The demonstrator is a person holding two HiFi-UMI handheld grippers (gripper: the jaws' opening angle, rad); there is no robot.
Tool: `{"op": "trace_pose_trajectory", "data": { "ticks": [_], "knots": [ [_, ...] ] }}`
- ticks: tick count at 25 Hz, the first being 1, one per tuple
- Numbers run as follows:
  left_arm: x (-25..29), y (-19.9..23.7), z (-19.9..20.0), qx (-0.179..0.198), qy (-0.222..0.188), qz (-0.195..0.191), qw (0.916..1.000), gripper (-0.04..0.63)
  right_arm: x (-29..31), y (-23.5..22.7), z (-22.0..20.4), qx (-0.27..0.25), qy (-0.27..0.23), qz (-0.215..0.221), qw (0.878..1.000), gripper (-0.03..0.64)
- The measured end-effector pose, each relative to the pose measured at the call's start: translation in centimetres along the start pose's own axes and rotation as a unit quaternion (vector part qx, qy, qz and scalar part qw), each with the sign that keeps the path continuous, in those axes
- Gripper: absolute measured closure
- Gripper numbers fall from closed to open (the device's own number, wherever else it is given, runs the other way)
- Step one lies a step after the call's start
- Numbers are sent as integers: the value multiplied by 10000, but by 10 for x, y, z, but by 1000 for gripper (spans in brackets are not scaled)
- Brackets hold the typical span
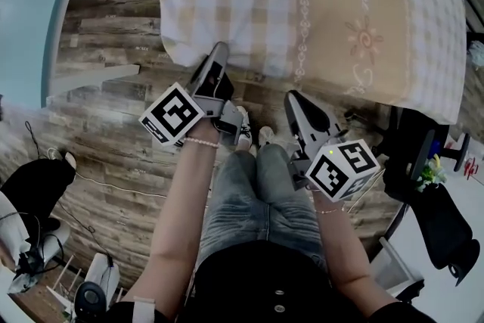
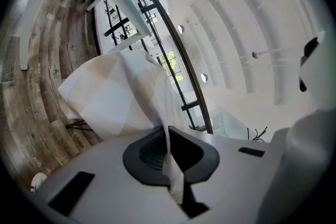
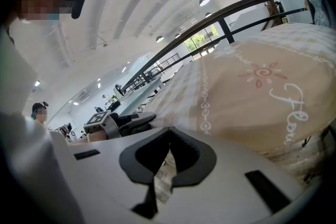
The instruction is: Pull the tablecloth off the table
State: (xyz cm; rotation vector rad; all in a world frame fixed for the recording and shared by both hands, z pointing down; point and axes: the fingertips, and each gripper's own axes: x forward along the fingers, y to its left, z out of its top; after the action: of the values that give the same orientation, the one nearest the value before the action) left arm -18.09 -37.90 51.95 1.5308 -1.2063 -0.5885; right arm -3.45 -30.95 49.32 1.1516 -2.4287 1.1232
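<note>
The task is judged to be only at its start. The cloth [image 1: 318,4] lies spread over the whole table, which is hidden under it, and its near edge hangs down. A fold of this edge is pinched between the clenched jaws of the left gripper [image 1: 218,51]. The right gripper [image 1: 292,97] is held near the edge, apart from it, with its jaws closed together on nothing. The whole pull is left to be done.

The head view looks steeply down from above at the near edge of the tablecloth [image 1: 318,4] and the wooden floor [image 1: 113,132]. The left gripper view sits tight against a fold of that cloth, tilted toward the ceiling [image 2: 236,34]. The right gripper view skims low and close across the same cloth's top.
</note>
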Motion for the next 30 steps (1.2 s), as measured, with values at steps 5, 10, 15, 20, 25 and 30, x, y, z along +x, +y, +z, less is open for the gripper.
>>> {"op": "trace_pose_trajectory", "data": {
  "ticks": [5,10,15,20,25,30],
  "knots": [
    [-8,-12,0,144,-25,-80,9999,580,-3,12,1,-265,106,81,9996,591],
    [-17,-24,-2,251,-55,-114,9996,580,-8,26,-1,-497,150,297,9982,591],
    [-29,-37,-10,322,-62,-75,9994,580,-26,32,-2,-508,160,384,9978,591],
    [-58,-44,-42,408,-124,-86,9991,580,-59,31,-26,-576,98,469,9972,591],
    [-88,-55,-74,421,-221,-73,9988,580,-94,36,-45,-680,31,586,9960,591],
    [-114,-69,-104,484,-253,-109,9984,580,-133,37,-64,-664,-35,648,9957,591]
  ]
}}
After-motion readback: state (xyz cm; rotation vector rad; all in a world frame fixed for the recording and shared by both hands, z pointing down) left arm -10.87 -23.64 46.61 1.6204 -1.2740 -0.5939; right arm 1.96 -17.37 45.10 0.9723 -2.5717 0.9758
